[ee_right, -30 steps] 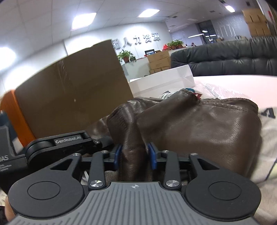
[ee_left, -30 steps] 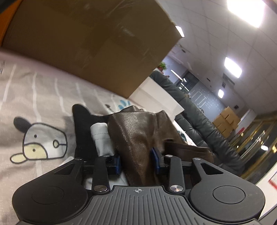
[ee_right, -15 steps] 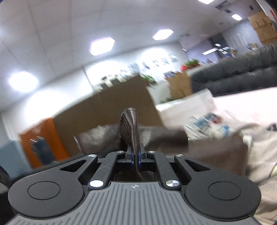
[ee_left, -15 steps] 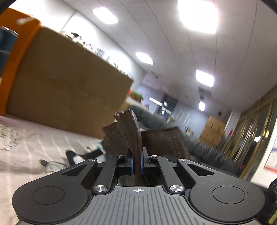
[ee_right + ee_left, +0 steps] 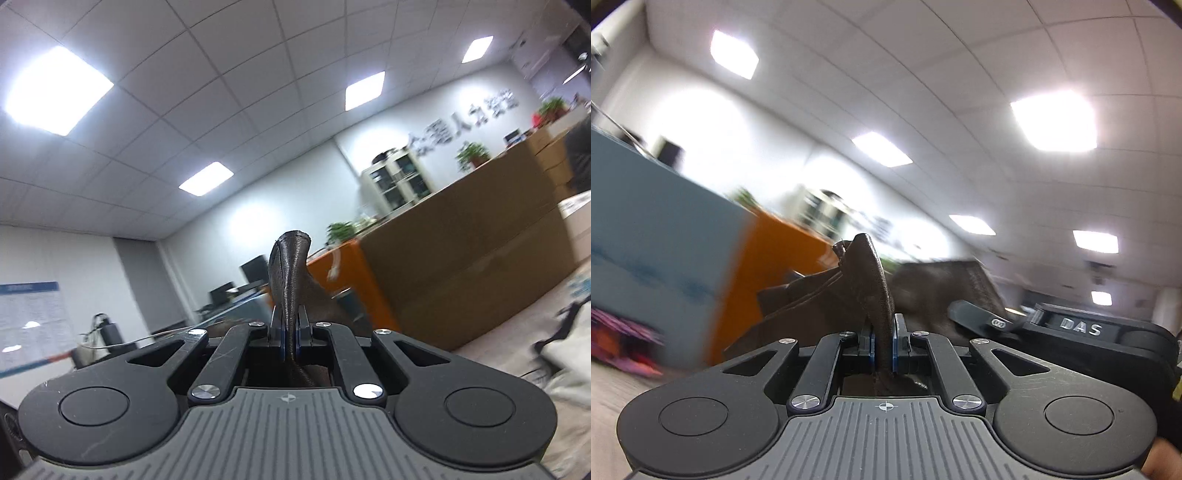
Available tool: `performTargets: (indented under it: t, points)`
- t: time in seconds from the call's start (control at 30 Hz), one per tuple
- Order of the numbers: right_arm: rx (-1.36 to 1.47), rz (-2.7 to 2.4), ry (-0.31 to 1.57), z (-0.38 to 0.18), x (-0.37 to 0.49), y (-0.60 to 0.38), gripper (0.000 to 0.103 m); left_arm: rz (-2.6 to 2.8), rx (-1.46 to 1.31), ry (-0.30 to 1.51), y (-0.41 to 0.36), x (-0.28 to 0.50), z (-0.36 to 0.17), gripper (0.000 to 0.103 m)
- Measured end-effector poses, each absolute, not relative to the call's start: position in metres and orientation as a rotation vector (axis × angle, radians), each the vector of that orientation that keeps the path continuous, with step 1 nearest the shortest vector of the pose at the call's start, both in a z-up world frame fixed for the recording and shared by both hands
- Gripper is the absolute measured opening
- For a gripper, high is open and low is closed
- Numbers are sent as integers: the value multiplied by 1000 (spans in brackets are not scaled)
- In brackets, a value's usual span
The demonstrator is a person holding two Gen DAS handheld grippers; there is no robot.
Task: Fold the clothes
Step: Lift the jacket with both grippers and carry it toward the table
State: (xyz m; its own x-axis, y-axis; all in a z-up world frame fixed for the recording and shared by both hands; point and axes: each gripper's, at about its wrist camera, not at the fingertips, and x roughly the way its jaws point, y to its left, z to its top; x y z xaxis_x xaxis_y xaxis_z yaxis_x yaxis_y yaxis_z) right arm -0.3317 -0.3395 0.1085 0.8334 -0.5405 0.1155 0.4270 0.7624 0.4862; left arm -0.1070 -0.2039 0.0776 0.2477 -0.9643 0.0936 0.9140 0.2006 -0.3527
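Left wrist view
Left gripper: its jaws are squeezing a fold of the brown leather garment.
Garment: a thin ridge of it is sticking up between the blue pads, and more of it is hanging loose behind, to both sides.
Other tool: the right gripper, black with "DAS" on it, is sitting close on the right side, just beside the brown leather.
Background: an orange panel and a blue panel are blurring past on the left.
Change: one second ago the jaws were wide apart around the leather and looking down at the cartoon sheet; now they are pinching tight and pointing up at the ceiling lights.

Right wrist view
Right gripper: its jaws are clamping a narrow fold of the same garment.
Garment: the fold is standing up tall and curling at the top.
Background: a big cardboard box is showing on the right, with a grey cloth at the edge.
Change: one second ago the leather was filling the view in a big lump; now only a thin strip is showing.
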Motion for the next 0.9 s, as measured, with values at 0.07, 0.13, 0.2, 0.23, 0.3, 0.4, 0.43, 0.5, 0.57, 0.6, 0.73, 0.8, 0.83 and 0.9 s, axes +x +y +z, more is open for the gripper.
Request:
performTargets:
  t: [0.07,0.13,0.2,0.23,0.3,0.4,0.43,0.5,0.57,0.6,0.73,0.8,0.83,0.9]
  points:
    - [475,-503,-246,105,-317,-336,5,-1221,-354,134,-176,-88,76,6]
    - [488,-489,-229,102,-307,-334,5,-1142,-323,140,-151,-75,70,7]
    - [504,-499,-205,94,-308,-342,5,-1064,-293,146,-126,-63,64,7]
    - [510,-507,-193,90,-310,-345,5,-1033,-277,158,-115,-59,60,7]
    - [513,-533,-164,79,-320,-349,5,-1011,-239,223,-102,-55,47,8]
    - [477,-586,-96,58,-339,-348,5,-977,-181,320,-82,-50,28,13]
    - [470,-599,-68,50,-346,-347,5,-969,-162,354,-77,-50,21,17]
    - [471,-609,-11,35,-358,-342,6,-965,-133,425,-72,-55,7,20]
    - [466,-611,50,20,-369,-334,8,-949,-109,486,-63,-62,-5,27]
    - [462,-619,80,14,-375,-331,12,-914,-104,491,-58,-63,-6,38]
    - [460,-689,172,-1,-404,-325,36,-770,-87,483,-37,-61,-10,76]
    - [470,-754,199,-3,-420,-329,49,-721,-86,454,-28,-55,-6,82]
    - [476,-783,202,-4,-427,-332,51,-723,-86,436,-25,-52,-2,85]
    - [488,-822,195,-3,-435,-343,63,-761,-68,407,-29,-45,4,92]
